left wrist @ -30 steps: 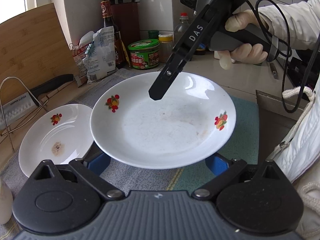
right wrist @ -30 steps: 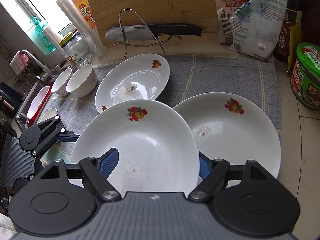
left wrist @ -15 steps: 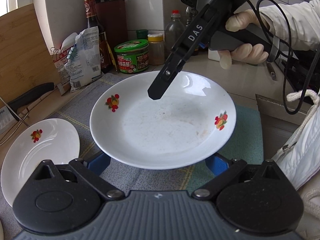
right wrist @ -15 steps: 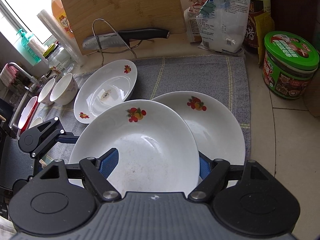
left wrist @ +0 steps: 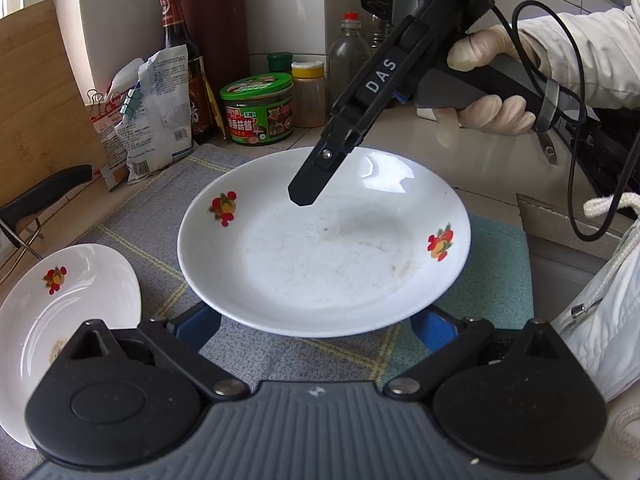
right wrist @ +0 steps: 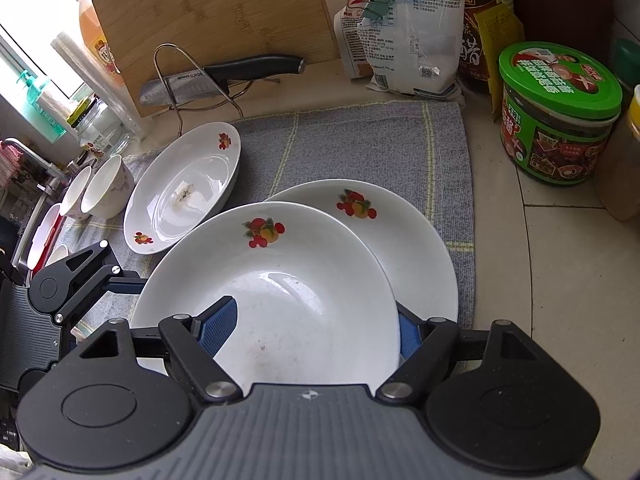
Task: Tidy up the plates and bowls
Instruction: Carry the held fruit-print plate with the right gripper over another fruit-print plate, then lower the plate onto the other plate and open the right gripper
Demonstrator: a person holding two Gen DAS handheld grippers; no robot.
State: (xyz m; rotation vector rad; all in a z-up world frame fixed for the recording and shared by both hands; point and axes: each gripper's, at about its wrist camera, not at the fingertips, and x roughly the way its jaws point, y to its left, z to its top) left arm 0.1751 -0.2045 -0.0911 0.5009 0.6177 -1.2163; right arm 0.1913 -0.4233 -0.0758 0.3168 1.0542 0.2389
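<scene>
A white fruit-print plate (left wrist: pixel 324 256) is held above the grey mat between both grippers. My left gripper (left wrist: pixel 316 326) holds its near rim, blue pads on either side. My right gripper (right wrist: pixel 316 328) holds the opposite rim; it shows in the left wrist view (left wrist: pixel 308 192) over the plate's far edge. In the right wrist view the held plate (right wrist: pixel 276 292) hangs over a second plate (right wrist: pixel 404 240) lying on the mat. A third plate (right wrist: pixel 184 188) lies to the left, also in the left wrist view (left wrist: pixel 68 304). Two small bowls (right wrist: pixel 102 188) stand further left.
A grey mat (right wrist: pixel 360 144) covers the counter. A knife on a wire stand (right wrist: pixel 224 76) and a wooden board (right wrist: pixel 216 12) are behind. A green jar (right wrist: pixel 556 112), food bags (right wrist: pixel 404 32), bottles (left wrist: pixel 176 56) and a knife block (left wrist: pixel 216 32) line the back.
Both grippers carried the held plate to the right over the mat, so it now hangs above the second plate. The left plate has slid further left in both views.
</scene>
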